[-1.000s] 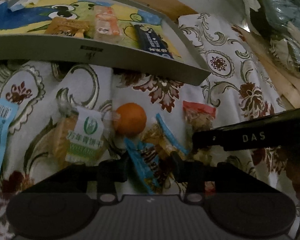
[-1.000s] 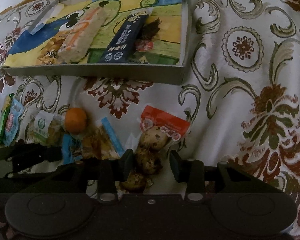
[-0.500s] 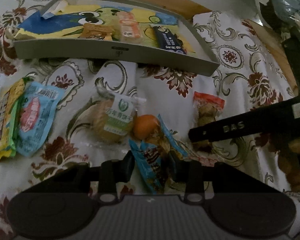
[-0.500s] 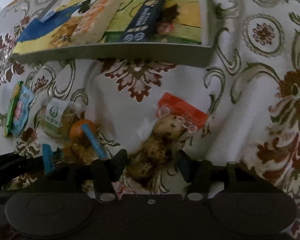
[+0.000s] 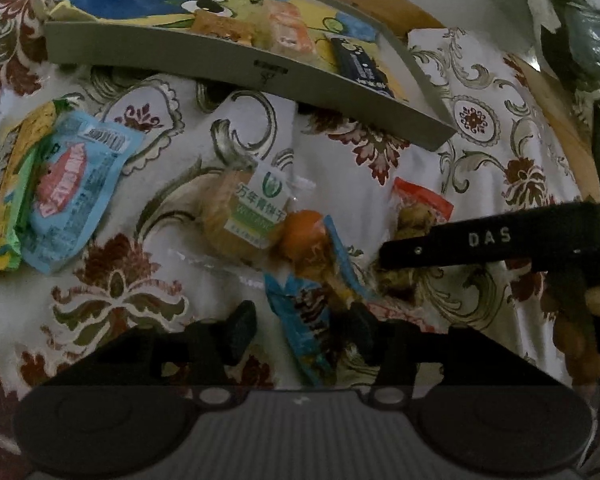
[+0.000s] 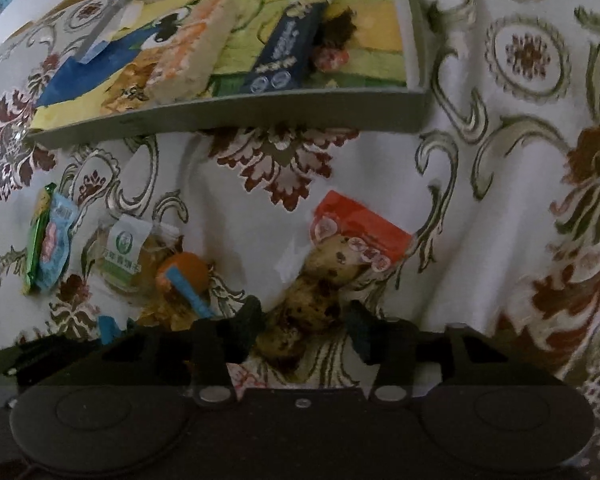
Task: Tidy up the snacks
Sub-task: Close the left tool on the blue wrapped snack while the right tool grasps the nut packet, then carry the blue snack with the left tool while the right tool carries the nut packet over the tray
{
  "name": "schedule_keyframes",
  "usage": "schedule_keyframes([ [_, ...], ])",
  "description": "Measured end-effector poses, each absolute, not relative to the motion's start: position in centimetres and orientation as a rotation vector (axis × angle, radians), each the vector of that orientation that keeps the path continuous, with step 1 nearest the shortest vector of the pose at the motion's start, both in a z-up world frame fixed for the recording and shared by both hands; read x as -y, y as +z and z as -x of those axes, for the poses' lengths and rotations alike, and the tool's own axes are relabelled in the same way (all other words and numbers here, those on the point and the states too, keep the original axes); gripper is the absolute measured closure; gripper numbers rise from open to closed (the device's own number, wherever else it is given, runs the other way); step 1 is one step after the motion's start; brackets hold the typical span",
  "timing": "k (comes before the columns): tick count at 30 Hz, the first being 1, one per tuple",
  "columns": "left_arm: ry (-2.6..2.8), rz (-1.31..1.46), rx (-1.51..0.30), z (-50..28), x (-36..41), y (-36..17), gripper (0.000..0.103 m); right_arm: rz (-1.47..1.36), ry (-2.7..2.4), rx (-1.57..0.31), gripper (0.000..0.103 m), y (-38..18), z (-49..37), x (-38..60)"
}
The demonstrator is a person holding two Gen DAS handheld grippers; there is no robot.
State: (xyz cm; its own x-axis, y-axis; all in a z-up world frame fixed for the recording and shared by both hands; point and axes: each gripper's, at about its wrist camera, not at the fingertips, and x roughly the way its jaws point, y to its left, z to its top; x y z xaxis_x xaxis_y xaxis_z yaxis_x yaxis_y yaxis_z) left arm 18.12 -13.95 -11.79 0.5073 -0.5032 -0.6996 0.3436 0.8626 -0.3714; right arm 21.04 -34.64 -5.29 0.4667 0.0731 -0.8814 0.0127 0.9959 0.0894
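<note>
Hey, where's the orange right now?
In the left wrist view the orange lies on the tablecloth mid-frame, between the green-label biscuit pack and the blue wrapper, below the tray.

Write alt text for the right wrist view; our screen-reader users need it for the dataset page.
The right gripper is open around a clear packet of speckled eggs with a red top, lying on a floral tablecloth. Behind it, a grey tray holds several snacks; more packets and an orange lie left.

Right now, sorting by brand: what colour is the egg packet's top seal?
Red-orange, clearest in the right wrist view: egg packet.
</note>
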Motion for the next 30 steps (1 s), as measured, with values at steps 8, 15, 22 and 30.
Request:
schedule_keyframes([
  [8,-0.519,0.176,-0.902,-17.8,14.3,-11.4,0.069,-0.046,0.027,-1.064,0.057,-5.3,-21.0,33.7],
  [15,-0.5,0.209,-0.909,-17.2,13.6,-10.6,0.077,-0.091,0.042,-1.012,0.071,-4.3,-19.6,33.8],
  [22,-0.497,0.211,-0.882,-15.5,13.1,-9.8,0.084,-0.111,0.061,-0.953,0.082,-3.1,-18.7,33.5],
  [30,-0.467,0.219,-0.851,-14.2,12.4,-9.4,0.084,-0.091,0.075,-0.898,0.083,-1.7,-17.2,33.2],
])
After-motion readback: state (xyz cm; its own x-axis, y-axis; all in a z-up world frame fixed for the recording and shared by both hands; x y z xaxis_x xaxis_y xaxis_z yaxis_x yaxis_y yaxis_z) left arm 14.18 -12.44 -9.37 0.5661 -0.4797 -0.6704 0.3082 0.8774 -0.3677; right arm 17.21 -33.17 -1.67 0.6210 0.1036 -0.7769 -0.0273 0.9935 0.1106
